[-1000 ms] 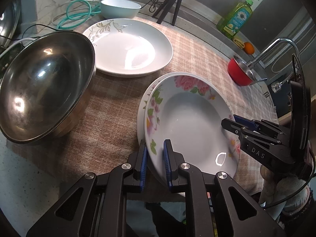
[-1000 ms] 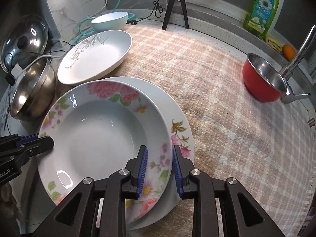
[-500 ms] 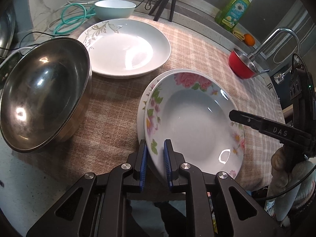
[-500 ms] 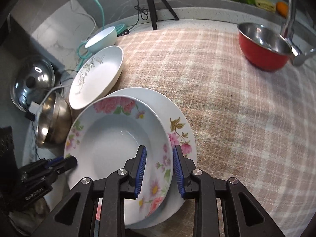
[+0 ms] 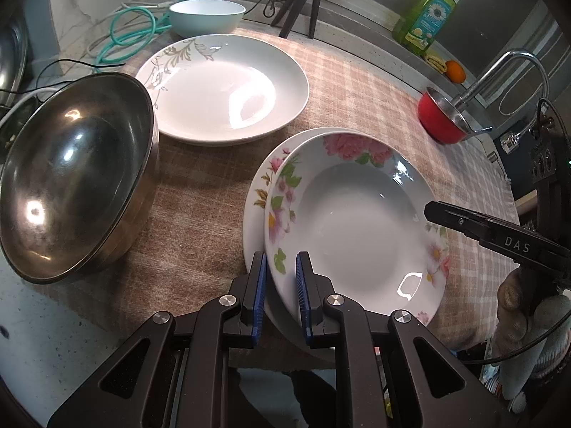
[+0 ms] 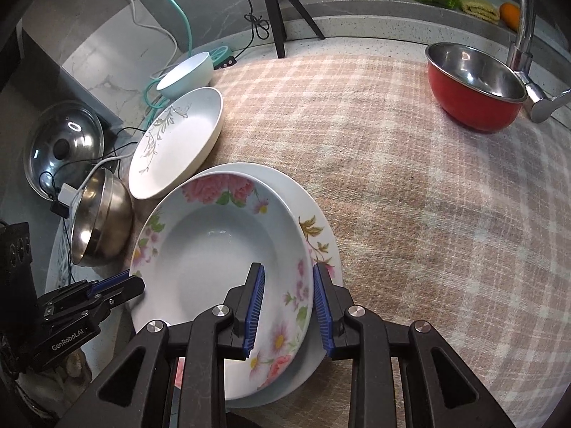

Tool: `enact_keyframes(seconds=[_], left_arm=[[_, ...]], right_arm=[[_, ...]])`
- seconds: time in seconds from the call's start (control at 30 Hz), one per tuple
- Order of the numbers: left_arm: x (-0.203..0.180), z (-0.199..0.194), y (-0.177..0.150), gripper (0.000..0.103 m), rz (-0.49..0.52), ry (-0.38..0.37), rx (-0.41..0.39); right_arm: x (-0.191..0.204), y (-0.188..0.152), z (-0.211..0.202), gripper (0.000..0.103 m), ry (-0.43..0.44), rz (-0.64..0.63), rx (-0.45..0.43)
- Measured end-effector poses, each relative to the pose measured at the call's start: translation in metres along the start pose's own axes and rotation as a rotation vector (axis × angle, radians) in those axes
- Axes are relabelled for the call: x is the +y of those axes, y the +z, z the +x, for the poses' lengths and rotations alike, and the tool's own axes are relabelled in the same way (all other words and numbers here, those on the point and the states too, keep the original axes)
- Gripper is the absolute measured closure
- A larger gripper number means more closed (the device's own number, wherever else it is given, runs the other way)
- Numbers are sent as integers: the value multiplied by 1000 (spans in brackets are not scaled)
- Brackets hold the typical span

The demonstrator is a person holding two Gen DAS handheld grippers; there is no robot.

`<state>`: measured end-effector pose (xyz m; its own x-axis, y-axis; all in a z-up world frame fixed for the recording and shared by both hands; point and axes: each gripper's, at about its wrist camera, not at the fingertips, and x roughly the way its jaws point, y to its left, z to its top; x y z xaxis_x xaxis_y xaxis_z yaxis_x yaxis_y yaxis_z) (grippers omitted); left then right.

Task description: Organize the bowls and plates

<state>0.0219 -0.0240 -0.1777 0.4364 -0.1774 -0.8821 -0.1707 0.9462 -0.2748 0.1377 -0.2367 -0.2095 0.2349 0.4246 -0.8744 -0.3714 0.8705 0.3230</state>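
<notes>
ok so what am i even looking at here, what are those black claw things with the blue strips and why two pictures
Those are two hand-held grabbing tools, one in each of a person's hands, with a camera on each looking along its fingers. That is why there are two pictures: one from the left tool, one from the right tool.

Both grip the same pink-flowered deep plate by opposite edges. It sits tilted on a flatter flowered plate.

Also on the checked cloth: a white plate with a leaf pattern, a pale green bowl behind it, a big steel bowl and a red bowl by the tap.
</notes>
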Motion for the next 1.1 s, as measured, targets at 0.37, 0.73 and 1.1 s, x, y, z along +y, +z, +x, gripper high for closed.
enact_keyframes(seconds=[0.37,0.73,1.1], left_arm=[[6,-13,4,88,-3,-11,-12],[26,-59,29,87,29,-2,-110],[74,-87,61,87,-5,-19,-168]], right_arm=[[-7,8,-28,76,8,20,-54],[16,23,-59,64,79,49,-176],[53,41,-72,50,102,60,-191]])
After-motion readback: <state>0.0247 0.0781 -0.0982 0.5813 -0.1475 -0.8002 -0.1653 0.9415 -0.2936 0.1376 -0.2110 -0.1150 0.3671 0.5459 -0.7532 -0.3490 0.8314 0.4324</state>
